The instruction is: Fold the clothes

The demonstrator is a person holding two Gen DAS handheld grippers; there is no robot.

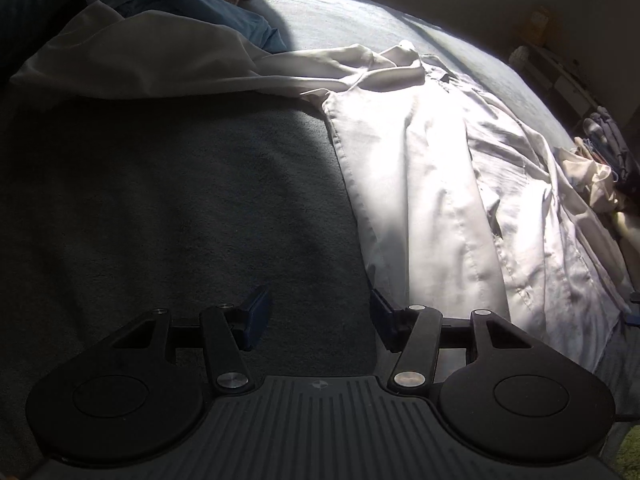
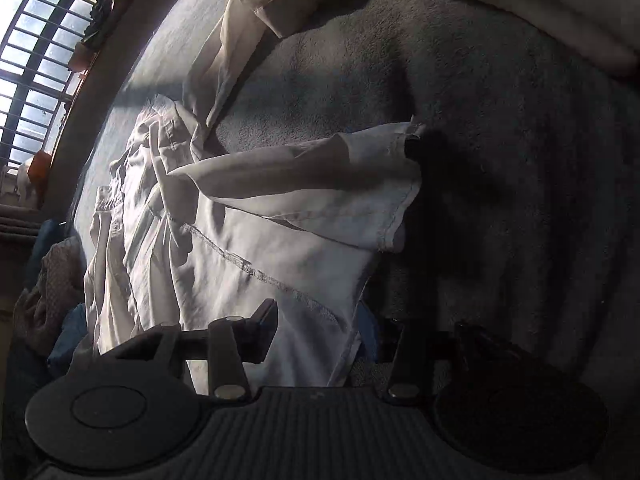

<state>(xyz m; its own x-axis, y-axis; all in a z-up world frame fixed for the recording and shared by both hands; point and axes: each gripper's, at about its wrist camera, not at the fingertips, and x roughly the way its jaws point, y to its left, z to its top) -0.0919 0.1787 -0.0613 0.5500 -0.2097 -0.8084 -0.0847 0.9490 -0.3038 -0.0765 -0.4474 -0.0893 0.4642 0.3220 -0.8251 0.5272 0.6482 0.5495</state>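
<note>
white shirt (image 1: 460,184) flat on grey blanket (image 1: 180,200).
left gripper (image 1: 318,316) released, empty; right gripper (image 2: 320,336) released over the shirt hem.

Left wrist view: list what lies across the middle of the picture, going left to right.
Grey blanket in shadow → sunlit white shirt spread flat → small heap of crumpled clothes at the bed's right edge.
</note>
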